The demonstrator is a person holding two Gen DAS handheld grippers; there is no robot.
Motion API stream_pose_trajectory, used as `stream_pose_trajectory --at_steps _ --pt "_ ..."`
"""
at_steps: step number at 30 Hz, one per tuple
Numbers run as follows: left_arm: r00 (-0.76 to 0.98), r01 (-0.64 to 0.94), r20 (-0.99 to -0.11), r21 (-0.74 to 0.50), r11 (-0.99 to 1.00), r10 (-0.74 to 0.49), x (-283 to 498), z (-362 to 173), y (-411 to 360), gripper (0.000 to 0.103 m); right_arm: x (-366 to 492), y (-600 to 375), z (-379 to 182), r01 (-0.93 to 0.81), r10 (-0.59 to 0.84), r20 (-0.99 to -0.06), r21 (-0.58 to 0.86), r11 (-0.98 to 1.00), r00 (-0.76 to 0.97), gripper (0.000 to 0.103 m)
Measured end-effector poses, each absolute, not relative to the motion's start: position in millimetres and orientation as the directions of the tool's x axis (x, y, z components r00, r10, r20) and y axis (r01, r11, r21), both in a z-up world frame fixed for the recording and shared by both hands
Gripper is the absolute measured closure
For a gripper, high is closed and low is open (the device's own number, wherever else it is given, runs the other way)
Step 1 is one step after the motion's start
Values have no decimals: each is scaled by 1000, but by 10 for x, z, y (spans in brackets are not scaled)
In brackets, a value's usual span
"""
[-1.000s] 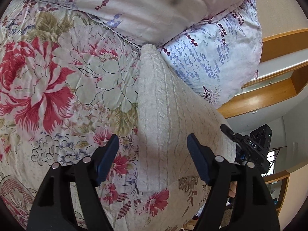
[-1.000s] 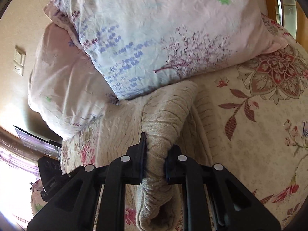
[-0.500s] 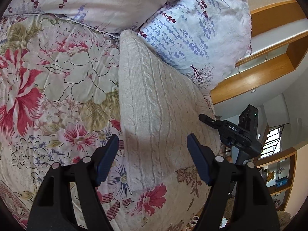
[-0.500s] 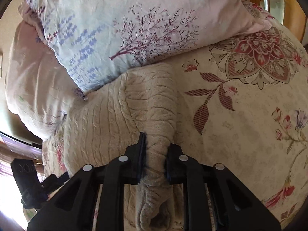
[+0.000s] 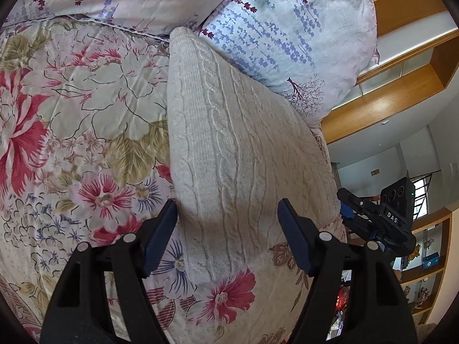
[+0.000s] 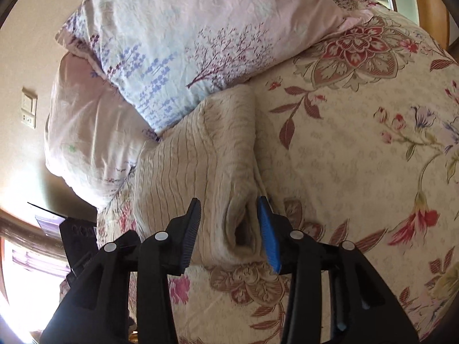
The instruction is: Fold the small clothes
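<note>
Cream sweater's sleeve cuff (image 6: 242, 229), right-wrist only

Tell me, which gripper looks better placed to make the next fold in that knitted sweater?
Probably the left gripper: it is open, astride the cream cable-knit sweater's near edge on the floral bedspread. The right gripper is opening, with the folded-over sleeve between its jaws.

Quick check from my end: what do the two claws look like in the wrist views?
Both are black plastic frames with round silver rivets. The left claw has dark navy finger pads. The right claw has one ribbed black-looking pad and one bright blue pad. Seen from the left view, its body bears white "DAS" lettering. No sleeves or cables show.
</note>
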State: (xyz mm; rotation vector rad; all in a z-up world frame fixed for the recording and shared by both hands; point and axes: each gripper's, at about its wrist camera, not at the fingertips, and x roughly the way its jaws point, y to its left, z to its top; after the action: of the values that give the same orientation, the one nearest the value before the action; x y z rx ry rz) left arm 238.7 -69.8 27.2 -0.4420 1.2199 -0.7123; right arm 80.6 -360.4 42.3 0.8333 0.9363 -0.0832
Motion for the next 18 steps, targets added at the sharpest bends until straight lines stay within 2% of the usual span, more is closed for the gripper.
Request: stream_pose_trajectory --at_steps 2,4,5,7,8,10,12,15,18 --pt "164 265 -703 -645 717 -692 2373 253 -751 36 839 -3526 399 388 289 -739 595 704 609 61" --pt "159 274 -720 -625 731 -676 2356 225 -801 43 860 -3449 379 378 278 -759 562 735 589 80" --pt "156 274 -727 -619 736 -669 2349 207 -812 46 874 -3425 369 381 268 -774 542 749 574 83" --pt "142 258 -734 -621 740 -664 2345 152 -814 57 859 -3420 385 380 253 -774 533 756 581 91" --pt "140 252 -731 -626 738 -668 2342 136 -804 59 847 -3427 409 380 243 -769 531 757 591 92" --pt "140 250 -723 -635 731 -676 2339 137 -777 72 795 -3457 507 377 218 -748 536 755 627 93" --pt "141 253 -707 -651 716 -693 2342 166 -736 78 756 -3485 578 373 202 -732 540 754 651 94" --pt "144 270 -677 -675 687 -722 2324 237 -674 81 696 -3504 631 374 180 -725 531 760 664 94" --pt "149 305 -681 -658 689 -717 2280 266 -654 82 684 -3460 542 392 139 -773 457 798 619 94"
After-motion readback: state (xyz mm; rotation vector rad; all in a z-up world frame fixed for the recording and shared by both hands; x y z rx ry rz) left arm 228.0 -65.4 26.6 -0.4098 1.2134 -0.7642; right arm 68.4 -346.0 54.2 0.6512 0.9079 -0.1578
